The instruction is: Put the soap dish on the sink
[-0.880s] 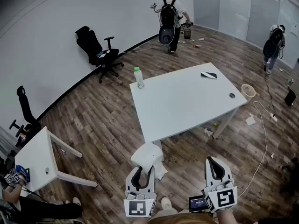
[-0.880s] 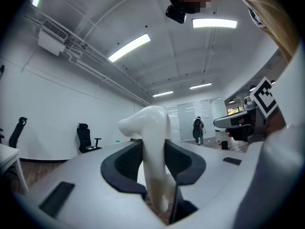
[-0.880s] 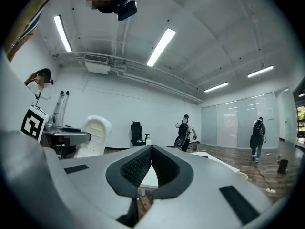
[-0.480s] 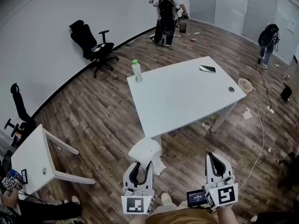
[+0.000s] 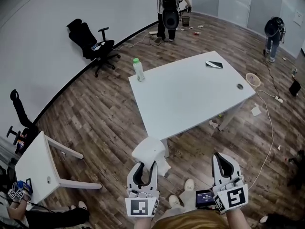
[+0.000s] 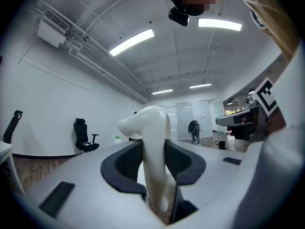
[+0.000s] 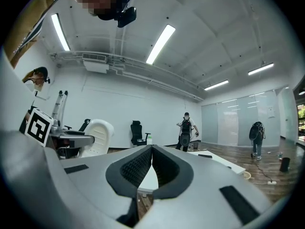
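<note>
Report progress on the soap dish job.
Done: left gripper is clamped on the glossy white soap dish. In hand: dish held above the wooden floor; right gripper shut, empty. Left: setting it on a sink, none in view.

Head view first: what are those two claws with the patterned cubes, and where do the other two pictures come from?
No robot here: a person holds a two-jaw gripper in each hand. The head view comes from a camera on the person's head, looking down. The other two come from cameras riding on each gripper, looking along its jaws. The left gripper is clamped on the white soap dish; the right gripper is shut and empty. Ahead stands a white table with a bottle and a dark flat thing on it. No sink shows.
</note>
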Action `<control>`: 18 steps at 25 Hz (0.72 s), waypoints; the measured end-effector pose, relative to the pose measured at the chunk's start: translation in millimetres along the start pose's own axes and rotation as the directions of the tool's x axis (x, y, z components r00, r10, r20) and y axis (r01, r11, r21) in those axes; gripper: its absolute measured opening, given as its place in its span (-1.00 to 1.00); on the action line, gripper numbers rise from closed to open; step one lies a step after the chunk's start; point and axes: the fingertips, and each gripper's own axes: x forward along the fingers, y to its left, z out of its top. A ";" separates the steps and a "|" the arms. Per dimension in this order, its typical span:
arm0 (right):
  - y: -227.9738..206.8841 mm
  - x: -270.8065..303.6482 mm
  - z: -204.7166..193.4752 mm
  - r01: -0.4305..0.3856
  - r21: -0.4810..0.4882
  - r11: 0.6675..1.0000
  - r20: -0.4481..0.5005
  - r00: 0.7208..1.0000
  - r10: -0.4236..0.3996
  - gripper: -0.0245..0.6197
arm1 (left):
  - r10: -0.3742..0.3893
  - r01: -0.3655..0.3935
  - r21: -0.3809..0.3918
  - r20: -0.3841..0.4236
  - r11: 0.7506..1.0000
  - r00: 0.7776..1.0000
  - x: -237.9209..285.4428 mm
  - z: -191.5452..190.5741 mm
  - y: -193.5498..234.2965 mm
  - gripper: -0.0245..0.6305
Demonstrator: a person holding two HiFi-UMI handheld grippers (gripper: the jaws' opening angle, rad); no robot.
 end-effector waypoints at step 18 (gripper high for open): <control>-104.0 121.0 13.2 -0.063 -0.003 0.998 0.045 0.997 0.063 -0.90 | 0.105 -0.104 0.047 -0.007 0.993 0.994 113.5 20.9 -3.3 -0.52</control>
